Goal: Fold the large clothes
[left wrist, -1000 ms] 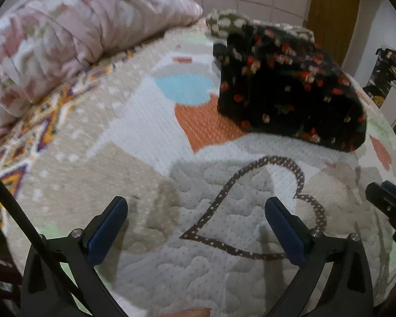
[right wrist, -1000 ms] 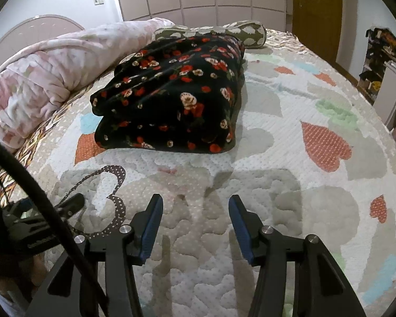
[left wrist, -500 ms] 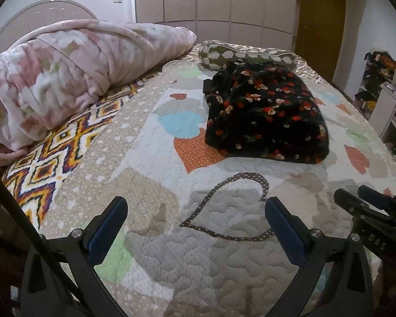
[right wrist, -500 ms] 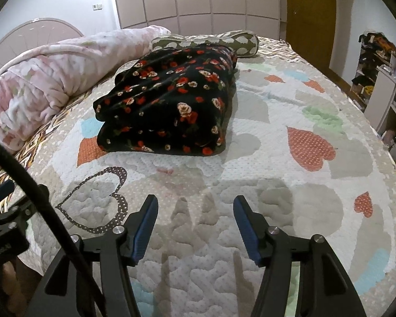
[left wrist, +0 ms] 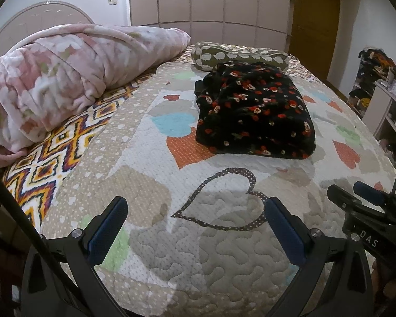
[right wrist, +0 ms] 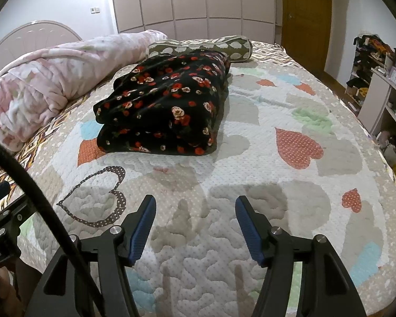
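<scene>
Folded black floral garment is lying mid-bed on heart quilt, well ahead of both claws, touching neither. It's sitting as a thick stacked bundle w/ red and white flowers. Left gripper is gaping wide, nothing btwn pads; right gripper jaws have just been opening, also empty.

quilted heart-patterned bed with folded black floral garment, pink blanket roll, olive bolster
</scene>
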Available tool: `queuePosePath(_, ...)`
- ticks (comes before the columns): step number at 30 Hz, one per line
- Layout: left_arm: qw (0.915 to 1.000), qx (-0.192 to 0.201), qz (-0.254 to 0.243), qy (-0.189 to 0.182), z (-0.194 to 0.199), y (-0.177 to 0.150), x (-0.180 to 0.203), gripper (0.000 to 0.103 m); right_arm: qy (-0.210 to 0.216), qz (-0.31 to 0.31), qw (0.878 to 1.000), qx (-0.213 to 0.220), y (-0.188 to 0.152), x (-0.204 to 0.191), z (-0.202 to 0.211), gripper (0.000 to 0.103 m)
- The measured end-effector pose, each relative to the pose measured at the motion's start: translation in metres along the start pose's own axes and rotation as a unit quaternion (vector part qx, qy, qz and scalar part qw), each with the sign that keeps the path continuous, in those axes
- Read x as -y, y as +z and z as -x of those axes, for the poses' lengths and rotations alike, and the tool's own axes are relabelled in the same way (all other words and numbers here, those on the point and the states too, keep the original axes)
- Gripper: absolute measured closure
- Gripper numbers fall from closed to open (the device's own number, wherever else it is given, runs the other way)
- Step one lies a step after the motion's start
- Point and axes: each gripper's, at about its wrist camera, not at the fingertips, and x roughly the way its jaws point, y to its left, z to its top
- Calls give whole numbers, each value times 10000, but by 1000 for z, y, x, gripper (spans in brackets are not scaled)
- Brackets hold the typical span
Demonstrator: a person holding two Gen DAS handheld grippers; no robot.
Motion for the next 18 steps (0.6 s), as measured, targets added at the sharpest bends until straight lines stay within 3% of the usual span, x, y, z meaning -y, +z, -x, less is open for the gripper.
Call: queuePosePath(18,9997,-219,76,34,-13,-3,-4,0,-117,108,9998,-148,-5,-4,-9,35)
